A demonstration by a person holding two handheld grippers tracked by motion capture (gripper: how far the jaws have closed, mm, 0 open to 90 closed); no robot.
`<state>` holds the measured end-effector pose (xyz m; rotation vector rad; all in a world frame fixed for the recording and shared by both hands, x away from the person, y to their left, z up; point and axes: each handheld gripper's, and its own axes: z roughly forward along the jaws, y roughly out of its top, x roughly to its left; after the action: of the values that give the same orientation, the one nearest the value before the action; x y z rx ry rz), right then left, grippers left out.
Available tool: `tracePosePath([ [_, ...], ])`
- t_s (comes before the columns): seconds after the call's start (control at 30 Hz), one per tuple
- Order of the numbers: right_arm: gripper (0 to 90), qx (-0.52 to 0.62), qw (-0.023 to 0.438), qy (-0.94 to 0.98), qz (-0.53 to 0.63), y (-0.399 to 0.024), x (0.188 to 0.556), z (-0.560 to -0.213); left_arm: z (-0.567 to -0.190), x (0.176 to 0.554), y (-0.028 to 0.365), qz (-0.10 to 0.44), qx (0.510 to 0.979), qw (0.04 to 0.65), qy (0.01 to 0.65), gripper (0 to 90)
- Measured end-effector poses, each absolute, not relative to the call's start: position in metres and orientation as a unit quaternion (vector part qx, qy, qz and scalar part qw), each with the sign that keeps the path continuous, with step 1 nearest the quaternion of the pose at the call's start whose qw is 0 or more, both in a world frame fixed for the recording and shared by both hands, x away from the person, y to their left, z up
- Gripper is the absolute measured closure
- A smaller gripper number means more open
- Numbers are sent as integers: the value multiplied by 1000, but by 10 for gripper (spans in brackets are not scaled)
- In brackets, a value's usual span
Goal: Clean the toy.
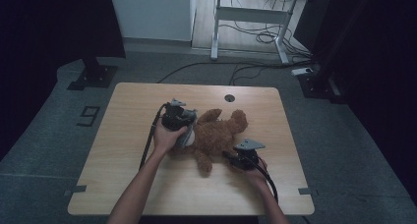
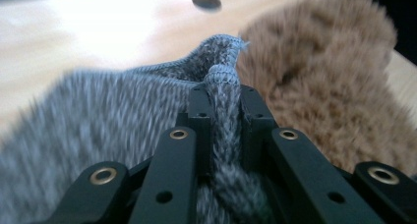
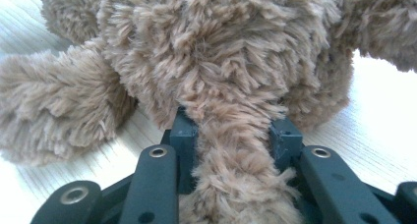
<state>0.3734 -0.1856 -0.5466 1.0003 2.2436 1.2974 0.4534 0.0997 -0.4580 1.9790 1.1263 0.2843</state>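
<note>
Left hand-held gripper was found clamped on a fold of grey knit garment, the hem pinched flat between its two black jaws, with the rest of the knit spreading loose toward the near side in the left gripper view. Right hand-held gripper was closed on one plush limb of the brown teddy bear, the pile bulging out on either side of the jaws. In the high view the bear lay on its back near the middle of the worktop, limbs splayed, with the left hand-held gripper at its left flank where the garment sat against the body, and the right hand-held gripper at its lower right limb. Judgement on handling: the bear appeared light, soft and fully compliant, so a limb hold would anchor it but allow the body to twist and drag on the wood. The knit looked thin, stretchy and limp; a grip on the hem edge, as observed, seemed the soundest point, since the stitched rim resists slipping better than open fabric. Neither item appeared fragile. Principal risk noted: the fur compressing and sliding out of the jaws under a steady pull, or the knit stretching rather than travelling over the plush.
</note>
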Motion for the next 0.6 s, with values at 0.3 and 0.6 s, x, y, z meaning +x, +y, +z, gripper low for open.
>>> tracePosePath([
  [0.3, 484, 354, 200, 797, 446, -182, 364, -544, -474, 428, 110, 117, 768, 445, 445, 791],
  [0.6, 258, 397, 191, 742, 504, -214, 352, -518, -486, 390, 110, 156, 750, 481, 427, 792],
])
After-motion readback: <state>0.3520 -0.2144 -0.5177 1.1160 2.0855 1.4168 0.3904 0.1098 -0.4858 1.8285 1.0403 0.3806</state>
